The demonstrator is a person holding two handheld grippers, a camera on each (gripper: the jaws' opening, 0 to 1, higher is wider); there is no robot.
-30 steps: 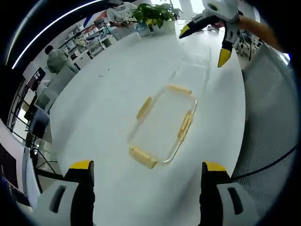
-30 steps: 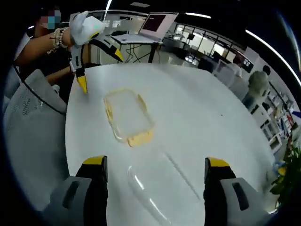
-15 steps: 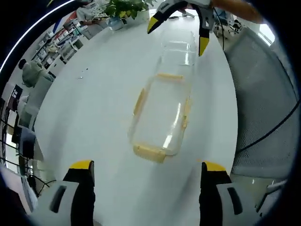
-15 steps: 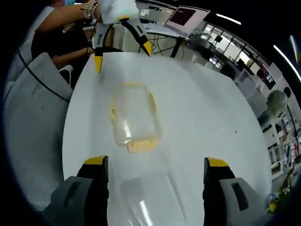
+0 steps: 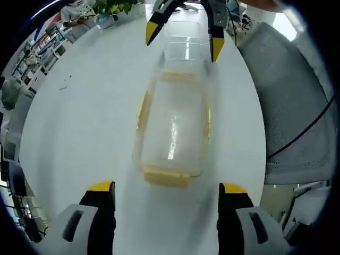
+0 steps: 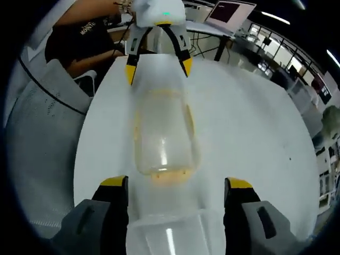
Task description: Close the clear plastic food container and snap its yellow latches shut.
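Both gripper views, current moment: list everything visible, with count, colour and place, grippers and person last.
lid: one, clear with yellow latches, flat on the table between the grippers
container base: one, clear, between the right gripper's open jaws
table: one, white, under everything
potted plant: one, green, far table edge
chair: one, grey mesh, beside the table
laptop: one, open, on a desk behind
left gripper: one, yellow-tipped, open
right gripper: one, yellow-tipped, open
person's forearm: one, behind the left gripper
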